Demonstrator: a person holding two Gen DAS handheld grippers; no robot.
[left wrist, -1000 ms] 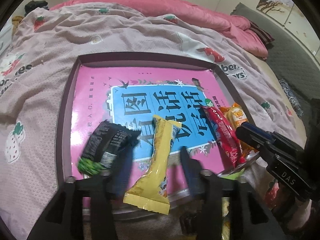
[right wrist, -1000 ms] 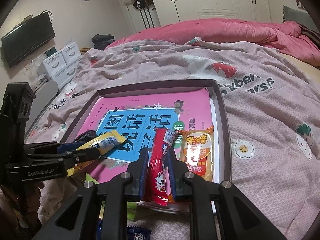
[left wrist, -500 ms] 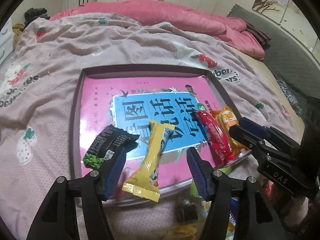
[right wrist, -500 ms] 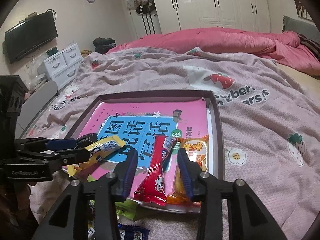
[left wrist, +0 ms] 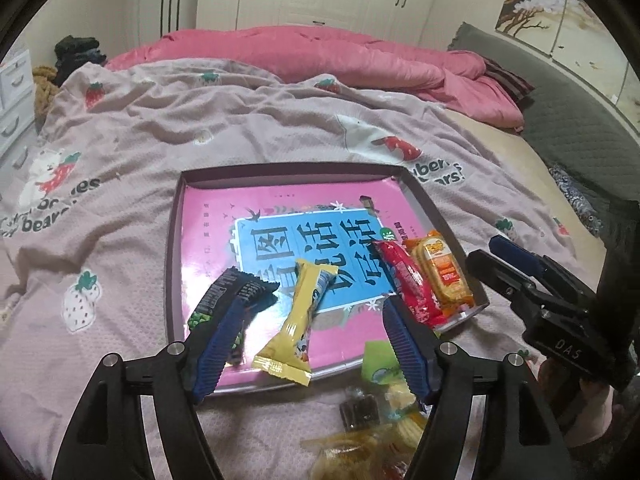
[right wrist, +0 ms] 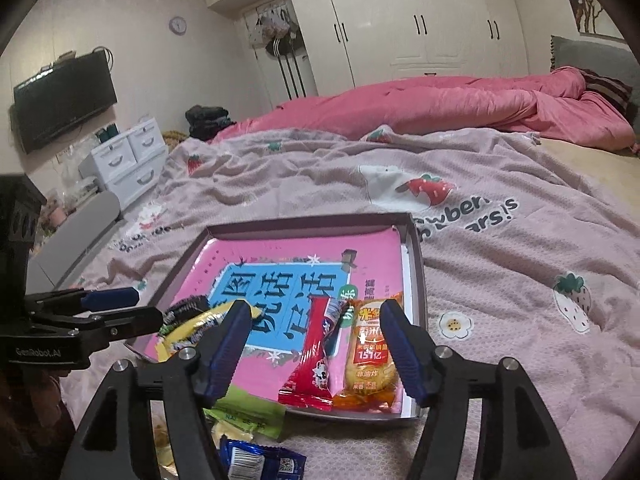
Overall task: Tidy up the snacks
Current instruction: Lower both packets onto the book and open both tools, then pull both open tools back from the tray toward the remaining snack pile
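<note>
Both grippers have let go and backed up off the tray since a second ago: the right gripper [right wrist: 314, 346] was clamped on the red bar [right wrist: 314, 354], the left gripper [left wrist: 312, 344] was beside the black packet [left wrist: 228, 300] and yellow bar [left wrist: 298, 320]. Now all of those lie loose.

Layout in the tray [left wrist: 173, 264], near edge, left to right: black packet, yellow bar, red bar, orange cracker pack [left wrist: 438, 272]. Red bar and orange pack touch, side by side at the near right corner. The yellow bar's near end hangs over the tray's near rim. Everything sits on a pink book cover lining the tray, on the bed.

Jaws: both sets are opening, roughly mid-wide, nothing pinched. In the left wrist view the yellow bar lies below the gap between the left jaws, pads clear of it; the left pad overlaps the black packet in view, contact unclear. In the right wrist view the red bar and orange pack show between the right jaws, no pad pressing.

Step in hand, my read: release done, retreat, then fetch the next piece. The loose pile sits on the bed just near of the tray: green packet [right wrist: 248, 408], blue packet [right wrist: 260, 460], a dark square one [left wrist: 358, 408].

To do it well: lift clear before swinging so the pads don't drag the row. Take one wrapper at a time, pinch across the narrow side, keep the arms apart. Nudge the yellow bar fully inside.
</note>
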